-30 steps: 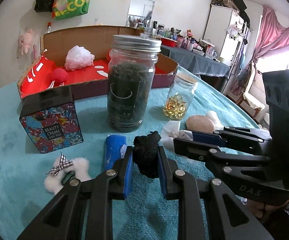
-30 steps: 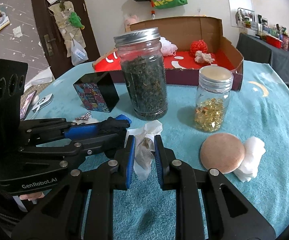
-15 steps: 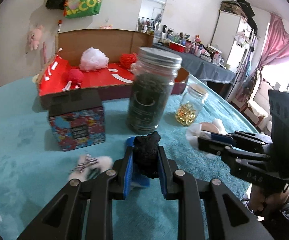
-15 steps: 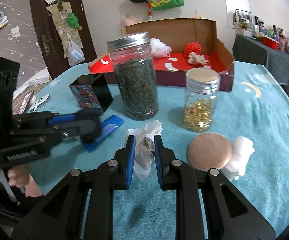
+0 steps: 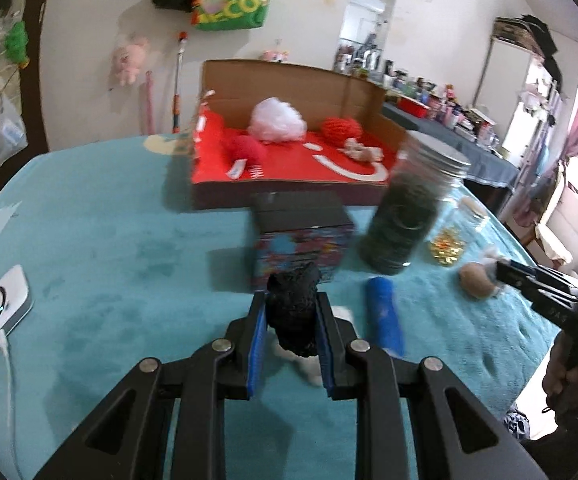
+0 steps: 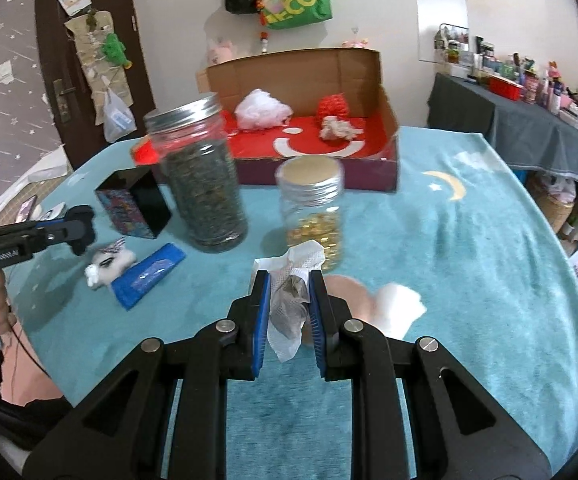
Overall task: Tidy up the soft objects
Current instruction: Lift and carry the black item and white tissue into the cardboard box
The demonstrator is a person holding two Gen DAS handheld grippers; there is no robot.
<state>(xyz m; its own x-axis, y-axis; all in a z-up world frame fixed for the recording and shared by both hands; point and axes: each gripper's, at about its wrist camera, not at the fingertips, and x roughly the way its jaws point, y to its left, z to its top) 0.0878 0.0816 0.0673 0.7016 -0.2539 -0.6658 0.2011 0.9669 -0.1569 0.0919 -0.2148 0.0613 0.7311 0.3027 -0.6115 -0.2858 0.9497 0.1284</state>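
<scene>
From the left wrist view, the left gripper (image 5: 291, 340) has its jaws clamped on a black fuzzy pom-pom (image 5: 293, 316), lifted above the teal plush tablecloth (image 5: 109, 264) on the near side of the cardboard box (image 5: 289, 136). The box already holds a white mesh puff (image 5: 276, 120), a red yarn ball (image 5: 341, 129), a red plush piece (image 5: 243, 151) and a small pale crumpled item (image 5: 363, 153), so the sorting looks partly done. In front of the box stand hard things: a patterned tin (image 5: 301, 232) and a glass jar of dark dried leaves (image 5: 409, 208). From the right wrist view, the right gripper (image 6: 289, 320) is pinched shut on a thin white gauzy cloth (image 6: 289, 304), also short of the box. Still lying on the cloth nearer than the box are a white fluffy bow clip (image 6: 109, 266), a blue flat pad (image 6: 149, 276), a round tan puff (image 6: 349, 292) and a white cotton wad (image 6: 399, 306), apparently left to move.
</scene>
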